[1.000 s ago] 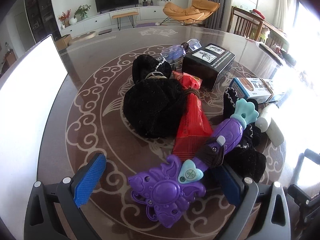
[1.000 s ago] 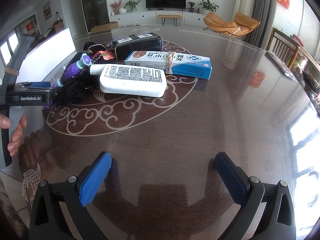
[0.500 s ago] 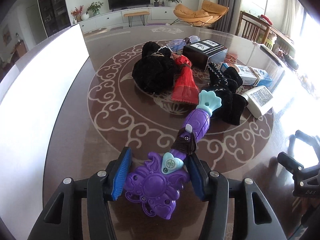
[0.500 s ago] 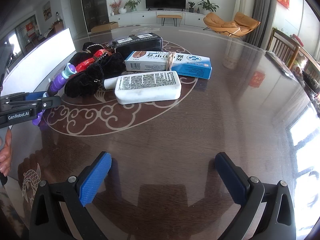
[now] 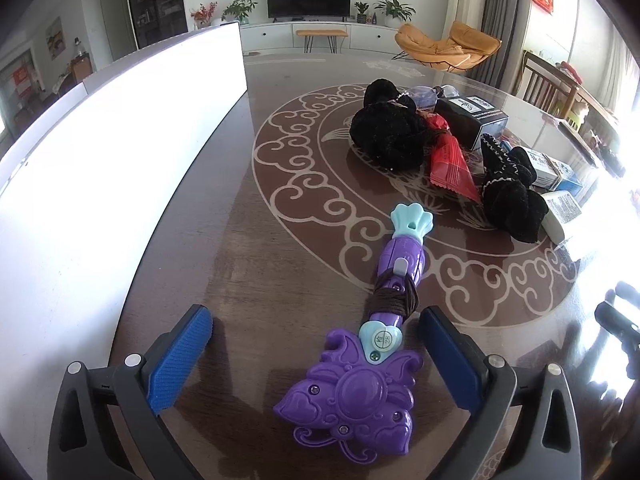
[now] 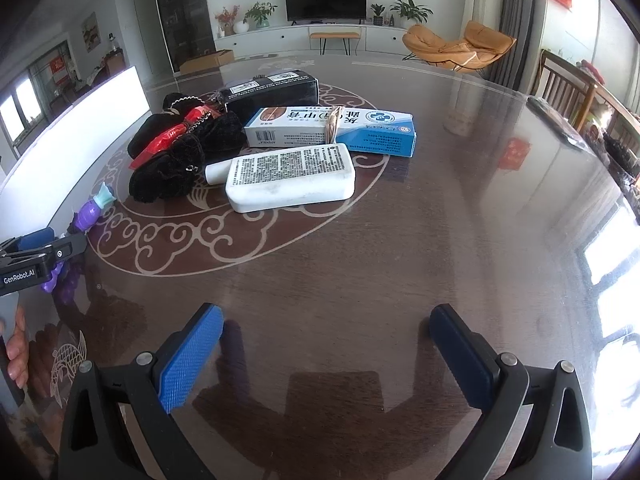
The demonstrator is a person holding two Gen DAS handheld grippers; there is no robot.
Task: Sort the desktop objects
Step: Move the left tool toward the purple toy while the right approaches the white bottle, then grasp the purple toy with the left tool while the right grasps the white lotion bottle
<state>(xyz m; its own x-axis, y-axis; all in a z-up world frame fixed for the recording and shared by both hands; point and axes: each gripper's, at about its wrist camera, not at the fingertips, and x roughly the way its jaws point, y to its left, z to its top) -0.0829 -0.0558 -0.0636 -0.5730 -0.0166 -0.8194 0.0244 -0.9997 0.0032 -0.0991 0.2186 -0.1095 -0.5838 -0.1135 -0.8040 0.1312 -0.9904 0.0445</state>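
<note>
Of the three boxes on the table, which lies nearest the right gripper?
The white box with small printed text, lying closer than the blue-and-white box and black box.

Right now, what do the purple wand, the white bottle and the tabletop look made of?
Purple wand: moulded hard plastic, semi-gloss, crisp relief and teal trim; a dark band is wrapped round its handle.
White bottle: matte plastic by its look, with rounded edges and a printed label.
Tabletop: dark brown with a scroll pattern, very glossy with mirror-like reflections; glass or lacquer, cannot tell.
</note>
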